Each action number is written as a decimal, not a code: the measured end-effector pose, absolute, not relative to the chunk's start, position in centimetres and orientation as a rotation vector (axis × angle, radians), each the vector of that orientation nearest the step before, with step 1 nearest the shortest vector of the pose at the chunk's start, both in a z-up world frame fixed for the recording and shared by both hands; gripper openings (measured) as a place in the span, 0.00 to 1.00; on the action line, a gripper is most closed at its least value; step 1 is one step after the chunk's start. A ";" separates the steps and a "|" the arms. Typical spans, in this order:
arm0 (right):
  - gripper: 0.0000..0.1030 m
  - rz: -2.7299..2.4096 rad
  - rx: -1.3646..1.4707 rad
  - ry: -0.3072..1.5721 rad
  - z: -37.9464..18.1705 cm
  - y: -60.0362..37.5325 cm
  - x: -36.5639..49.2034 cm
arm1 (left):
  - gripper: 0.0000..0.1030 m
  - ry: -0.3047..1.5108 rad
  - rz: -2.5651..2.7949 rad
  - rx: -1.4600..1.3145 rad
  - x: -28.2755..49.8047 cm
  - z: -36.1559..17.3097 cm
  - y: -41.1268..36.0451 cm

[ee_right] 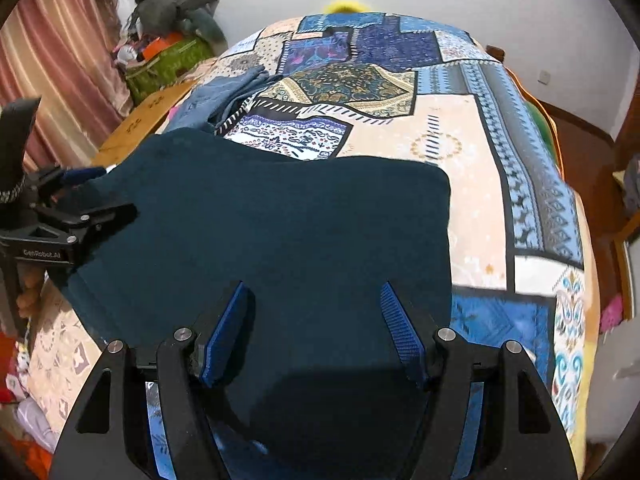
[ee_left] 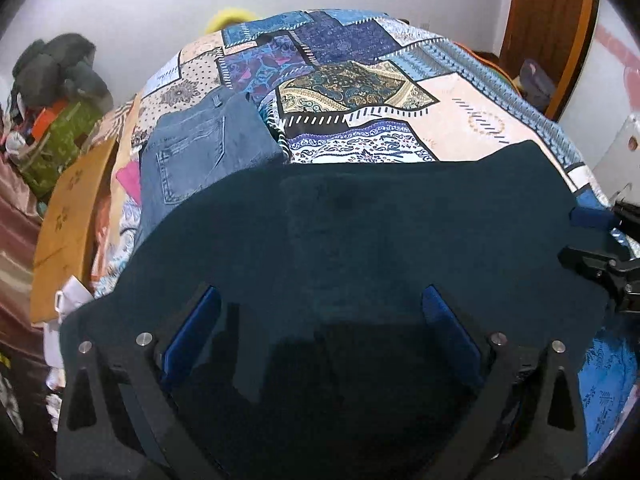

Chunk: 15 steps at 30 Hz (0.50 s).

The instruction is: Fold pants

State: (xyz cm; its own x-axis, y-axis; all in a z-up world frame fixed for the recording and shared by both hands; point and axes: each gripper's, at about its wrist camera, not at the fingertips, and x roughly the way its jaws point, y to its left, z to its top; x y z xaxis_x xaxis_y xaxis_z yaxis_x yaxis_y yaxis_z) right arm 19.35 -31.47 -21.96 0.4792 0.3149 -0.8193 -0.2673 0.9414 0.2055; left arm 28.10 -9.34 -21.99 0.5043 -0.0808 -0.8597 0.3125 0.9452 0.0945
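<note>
Dark teal pants (ee_left: 360, 240) lie folded flat on the patchwork bedspread (ee_left: 460, 112); they also fill the near middle of the right wrist view (ee_right: 280, 232). My left gripper (ee_left: 322, 304) is open, its blue pads (ee_left: 196, 332) spread wide just above the near part of the pants. My right gripper (ee_right: 314, 300) is open too, hovering over the pants' near right part, pads (ee_right: 400, 328) apart. Each gripper shows at the other view's edge: the right one at the pants' right edge (ee_left: 600, 240), the left one at their left edge (ee_right: 80, 200).
Folded blue jeans (ee_left: 200, 156) lie on the bed beyond the pants at left, also in the right wrist view (ee_right: 216, 100). A wooden board (ee_left: 68, 216), a green bag with clutter (ee_left: 60, 136) and a curtain (ee_right: 60, 60) are left of the bed. A wooden door (ee_left: 548, 20) stands far right.
</note>
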 end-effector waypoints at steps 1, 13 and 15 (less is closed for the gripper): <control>0.63 0.352 0.062 1.008 -22.0 -31.7 19.1 | 0.99 1.017 -0.242 0.247 28.1 -22.0 -9.2; 0.64 0.301 0.085 1.005 -20.7 -32.6 16.6 | 0.99 0.958 -0.231 0.222 25.1 -20.3 -7.4; 0.66 0.286 0.074 1.004 -20.4 -32.6 16.4 | 0.99 0.953 -0.228 0.203 24.7 -19.8 -6.9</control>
State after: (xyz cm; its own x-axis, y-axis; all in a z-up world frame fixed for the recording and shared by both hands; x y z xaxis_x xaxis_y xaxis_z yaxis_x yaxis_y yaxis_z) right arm 16.38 -32.61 -20.41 0.5028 0.2707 -0.8209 -0.2028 0.9601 0.1924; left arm 24.67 -6.95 -19.82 0.5584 -0.1032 -0.8232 0.2811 0.9571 0.0708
